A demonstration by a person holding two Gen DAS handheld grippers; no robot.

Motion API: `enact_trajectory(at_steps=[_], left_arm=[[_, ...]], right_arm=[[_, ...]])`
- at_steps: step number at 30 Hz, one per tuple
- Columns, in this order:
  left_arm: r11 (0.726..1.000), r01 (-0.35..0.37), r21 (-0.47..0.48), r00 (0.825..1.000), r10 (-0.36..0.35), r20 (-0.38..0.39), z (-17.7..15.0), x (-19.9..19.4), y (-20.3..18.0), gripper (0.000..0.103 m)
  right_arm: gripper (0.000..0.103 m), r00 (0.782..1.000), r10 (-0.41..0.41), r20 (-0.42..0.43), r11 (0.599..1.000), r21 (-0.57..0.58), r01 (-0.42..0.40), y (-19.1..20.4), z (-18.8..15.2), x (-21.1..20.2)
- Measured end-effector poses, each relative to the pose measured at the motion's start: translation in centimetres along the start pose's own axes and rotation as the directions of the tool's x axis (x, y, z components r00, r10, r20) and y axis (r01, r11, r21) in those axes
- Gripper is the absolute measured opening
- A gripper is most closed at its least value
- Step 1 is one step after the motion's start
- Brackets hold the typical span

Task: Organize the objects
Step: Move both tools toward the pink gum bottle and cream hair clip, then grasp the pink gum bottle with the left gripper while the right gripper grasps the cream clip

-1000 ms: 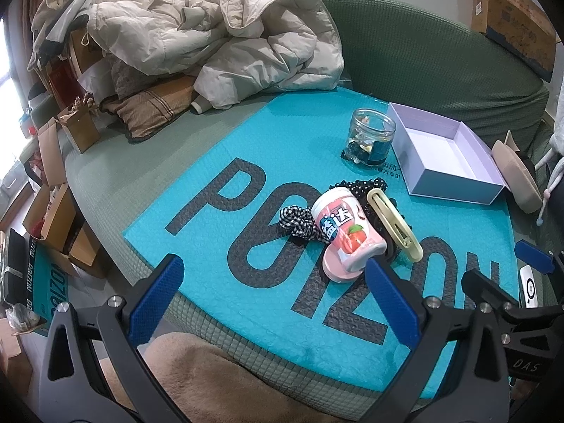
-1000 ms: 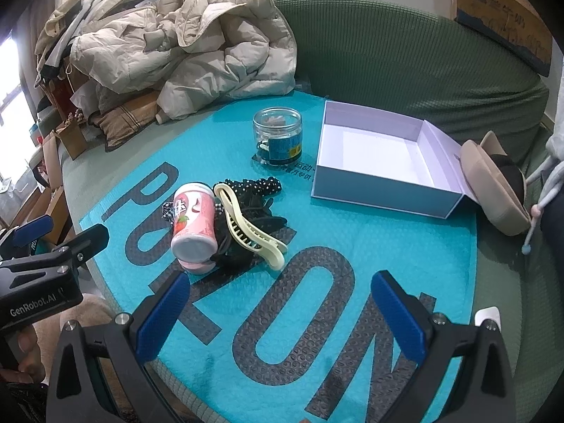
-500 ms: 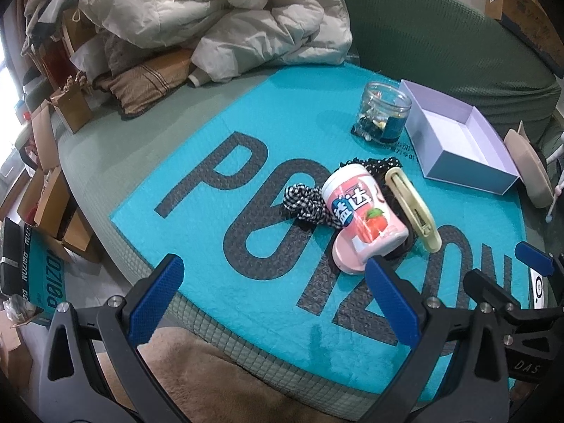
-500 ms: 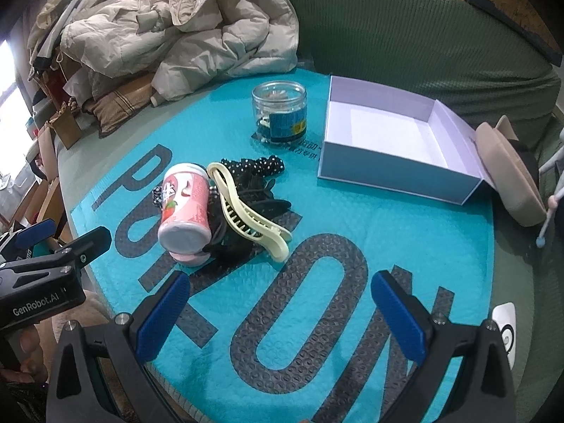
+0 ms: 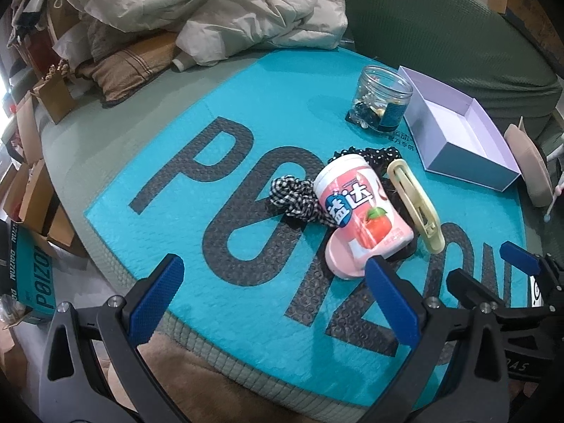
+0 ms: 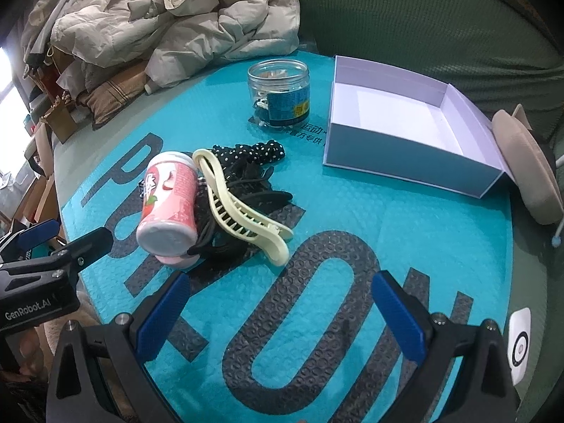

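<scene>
A pink gum bottle (image 5: 359,211) (image 6: 169,204) lies on its side on the teal mat (image 5: 211,112), on top of a heap of black hair ties and scrunchies (image 6: 243,183). A cream hair claw (image 5: 417,204) (image 6: 239,208) rests against that heap, and a checked scrunchie (image 5: 296,197) lies to its left. Behind stand a clear jar (image 5: 382,97) (image 6: 280,93) and an empty lavender box (image 5: 461,141) (image 6: 405,123). My left gripper (image 5: 271,292) hangs open just short of the bottle. My right gripper (image 6: 278,306) is open over bare mat, right of the heap.
A pile of beige coats (image 5: 211,7) and cardboard boxes (image 5: 38,190) crowd the far left. A green sofa back (image 6: 423,21) rises behind the box. A tan hat (image 6: 528,169) lies to the right of the box, and a small white device (image 6: 520,345) sits near the mat's right edge.
Both grippers have moved forward and lower toward the heap, so the bottle and claw look larger. Nothing on the mat has shifted, and both grippers stay open.
</scene>
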State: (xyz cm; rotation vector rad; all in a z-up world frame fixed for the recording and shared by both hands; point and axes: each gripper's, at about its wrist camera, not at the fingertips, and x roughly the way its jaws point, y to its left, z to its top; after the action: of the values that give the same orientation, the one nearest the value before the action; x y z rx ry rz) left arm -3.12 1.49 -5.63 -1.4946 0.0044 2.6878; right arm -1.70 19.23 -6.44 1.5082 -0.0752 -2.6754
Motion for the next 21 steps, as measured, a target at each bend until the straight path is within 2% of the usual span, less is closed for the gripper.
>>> enact_trajectory(at_steps=[12, 21], left_arm=[[0.999, 0.037, 0.026, 0.999, -0.037, 0.007, 1.7, 0.9, -1.8, 0.103], [0.992, 0.104, 0.074, 0.994, -0.105, 0.011, 3.4, 1.7, -3.7, 0.101]], right_arm=[[0.102, 1.000, 0.026, 0.013, 1.000, -0.009, -0.026, -1.2, 1.5, 1.4], [0.092, 0.993, 0.113, 0.018, 0.993, -0.048, -0.112, -2.1, 2.9, 2.3]])
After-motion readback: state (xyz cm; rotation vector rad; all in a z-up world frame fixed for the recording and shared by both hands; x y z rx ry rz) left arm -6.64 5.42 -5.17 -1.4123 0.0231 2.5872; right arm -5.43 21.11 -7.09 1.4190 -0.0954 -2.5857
